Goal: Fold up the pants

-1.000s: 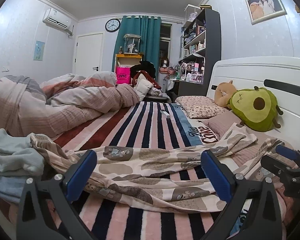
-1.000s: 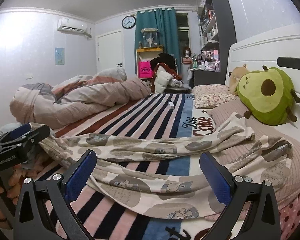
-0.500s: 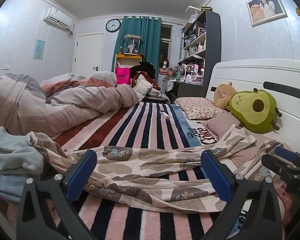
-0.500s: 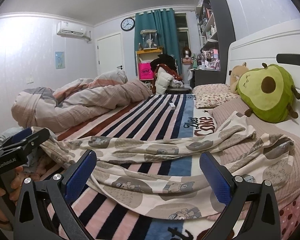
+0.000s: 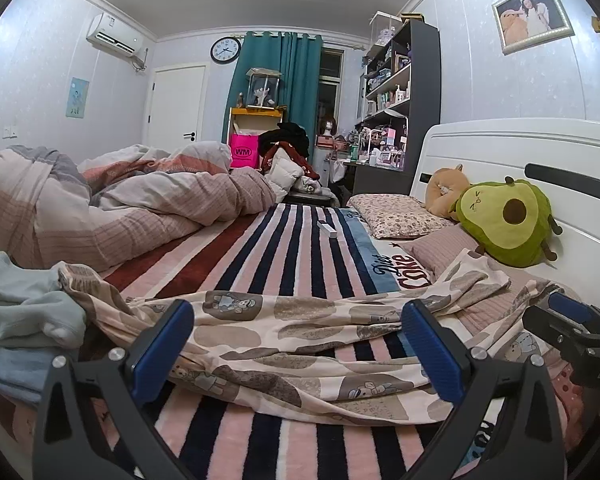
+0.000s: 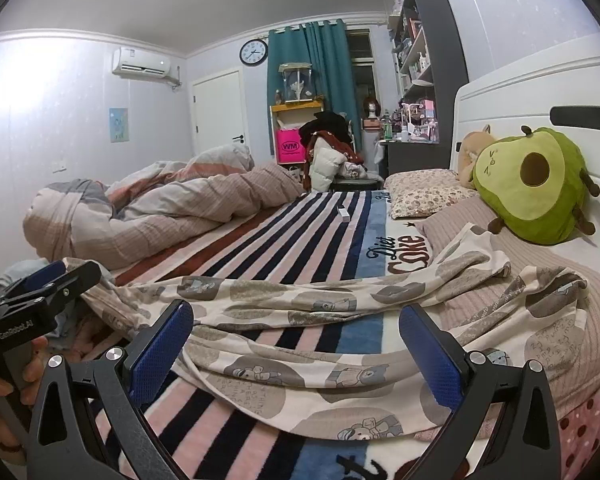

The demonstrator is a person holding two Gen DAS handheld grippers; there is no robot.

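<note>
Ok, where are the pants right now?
The pants lie spread across the striped blanket, just ahead of both sets of open jaws, one end reaching toward the avocado plush.

Pants (image 5: 300,340) across blanket (image 5: 300,248), duvet (image 5: 132,208) behind-left, avocado plush (image 5: 504,220) behind-right.

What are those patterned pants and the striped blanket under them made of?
The pants look like thin, soft woven or jersey cotton: matte, limp, wrinkling into fine folds. The striped blanket looks like plush fleece, with a fuzzy, slightly napped surface. Neither can be confirmed by sight.
</note>
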